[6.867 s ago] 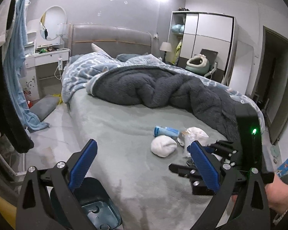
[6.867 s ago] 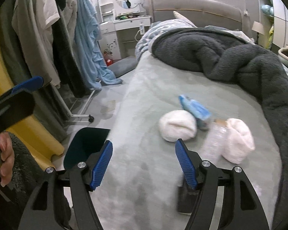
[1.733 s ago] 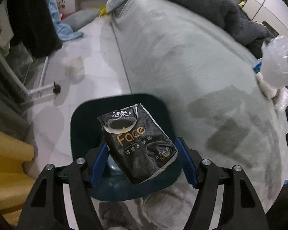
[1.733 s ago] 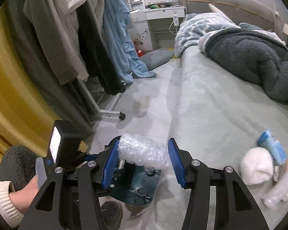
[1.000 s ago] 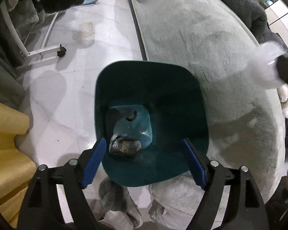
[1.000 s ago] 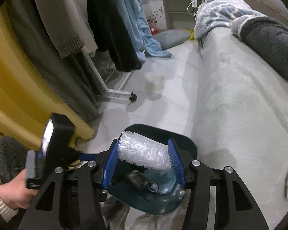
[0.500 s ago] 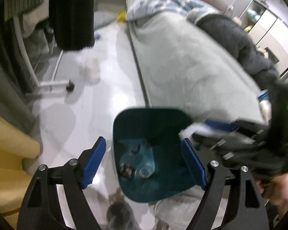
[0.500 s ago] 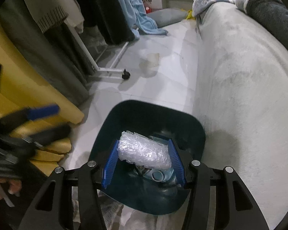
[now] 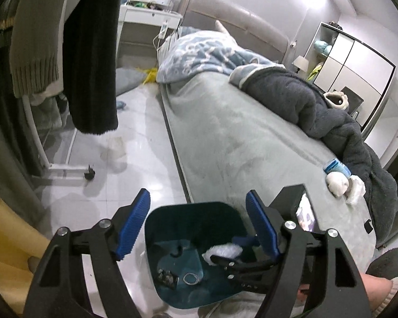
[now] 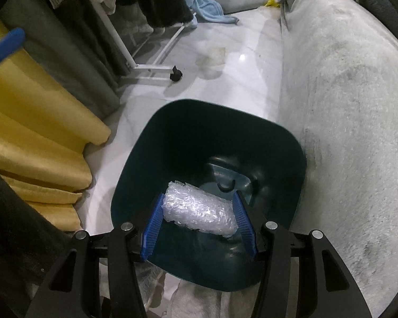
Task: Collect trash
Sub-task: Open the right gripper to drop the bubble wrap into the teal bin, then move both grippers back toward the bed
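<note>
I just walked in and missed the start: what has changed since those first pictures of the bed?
The left gripper dropped a black tissue packet into the teal bin; empty, its jaws are now closing. The right gripper picked a roll of bubble wrap off the bed and lowered it into the bin, still clamped. The white wads and blue packet stayed on the bed.

The bin looks like smooth dark-teal plastic with a faint sheen. The roll of bubble wrap is clear, glossy, dimpled film. At 12 o'clock from the bin the floor is polished, reflective tile. The bed wears a matt, short-piled grey cloth, and the blanket on it is thick, fuzzy dark fleece. At 9 o'clock, yellow fabric hangs in soft matt folds.
</note>
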Demonstrator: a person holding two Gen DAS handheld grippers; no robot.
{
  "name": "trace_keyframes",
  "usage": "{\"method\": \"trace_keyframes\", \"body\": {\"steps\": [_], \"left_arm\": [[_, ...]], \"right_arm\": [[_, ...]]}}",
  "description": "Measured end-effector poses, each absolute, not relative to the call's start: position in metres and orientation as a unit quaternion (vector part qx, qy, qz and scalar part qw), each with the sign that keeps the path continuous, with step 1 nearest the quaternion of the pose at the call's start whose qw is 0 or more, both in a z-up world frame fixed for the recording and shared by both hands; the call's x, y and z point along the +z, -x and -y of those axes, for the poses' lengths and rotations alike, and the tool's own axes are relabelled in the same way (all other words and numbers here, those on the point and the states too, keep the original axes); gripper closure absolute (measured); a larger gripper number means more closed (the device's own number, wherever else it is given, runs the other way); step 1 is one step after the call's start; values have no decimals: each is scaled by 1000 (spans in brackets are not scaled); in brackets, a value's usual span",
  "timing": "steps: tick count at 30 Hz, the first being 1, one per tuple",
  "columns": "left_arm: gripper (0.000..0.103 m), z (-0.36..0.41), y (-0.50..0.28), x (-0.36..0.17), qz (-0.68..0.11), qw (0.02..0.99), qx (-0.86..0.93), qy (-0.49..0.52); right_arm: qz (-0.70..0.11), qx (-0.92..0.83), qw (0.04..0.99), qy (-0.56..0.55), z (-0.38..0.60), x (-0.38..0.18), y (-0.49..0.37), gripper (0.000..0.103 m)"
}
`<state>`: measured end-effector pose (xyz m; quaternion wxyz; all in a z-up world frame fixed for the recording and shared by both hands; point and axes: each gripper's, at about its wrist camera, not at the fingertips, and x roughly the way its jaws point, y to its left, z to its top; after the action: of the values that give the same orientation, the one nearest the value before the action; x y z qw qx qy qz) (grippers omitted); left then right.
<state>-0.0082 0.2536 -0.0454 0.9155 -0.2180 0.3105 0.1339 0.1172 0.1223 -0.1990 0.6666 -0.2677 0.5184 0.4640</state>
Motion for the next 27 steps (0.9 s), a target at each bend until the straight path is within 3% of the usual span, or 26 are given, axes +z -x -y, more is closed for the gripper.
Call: {"method": "trace_keyframes", "body": {"steps": [10, 21, 27], "left_arm": [[30, -243, 17, -2, -256, 939, 129, 191], [30, -196, 16, 39, -214, 964, 103, 117], [24, -181, 3, 45, -204, 967, 86, 126]], "right_arm": [[-516, 472, 665, 263, -120, -190, -112, 31], [-464, 493, 701, 226, -91, -133, -107, 27], [-429, 481, 735, 210, -58, -109, -122, 27]]}}
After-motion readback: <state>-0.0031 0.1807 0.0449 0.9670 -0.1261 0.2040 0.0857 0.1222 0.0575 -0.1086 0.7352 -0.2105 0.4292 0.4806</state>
